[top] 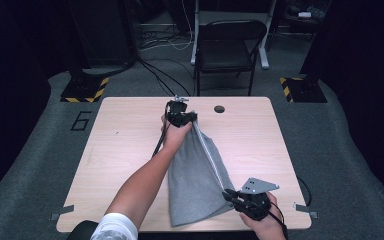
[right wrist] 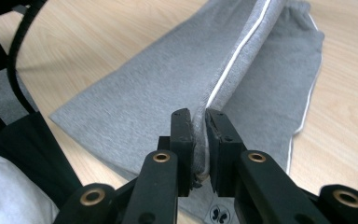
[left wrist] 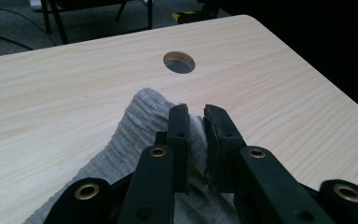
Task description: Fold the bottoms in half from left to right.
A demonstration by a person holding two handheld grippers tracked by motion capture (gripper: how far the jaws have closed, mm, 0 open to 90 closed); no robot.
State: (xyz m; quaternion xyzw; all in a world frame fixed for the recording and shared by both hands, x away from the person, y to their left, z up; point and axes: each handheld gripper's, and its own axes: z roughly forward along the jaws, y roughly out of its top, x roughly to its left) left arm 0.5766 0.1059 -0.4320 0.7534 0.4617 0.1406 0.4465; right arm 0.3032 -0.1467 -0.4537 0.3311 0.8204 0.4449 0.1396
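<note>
While the table [top: 130, 130] bears the grey garment [top: 195, 185], we judge a fold under way: left gripper [top: 192, 119] and right gripper [top: 228, 194] each pinch its striped edge; next, lay it flat.

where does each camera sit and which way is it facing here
High view: above the person's side, looking forward and down on the table; forearms, left hand-held gripper and right hand-held gripper show.
Left gripper view: rides that gripper, facing the table's far edge; its jaws pinch the grey garment.
Right gripper view: looks along its jaws up the white-piped edge.
All share the garment.
</note>
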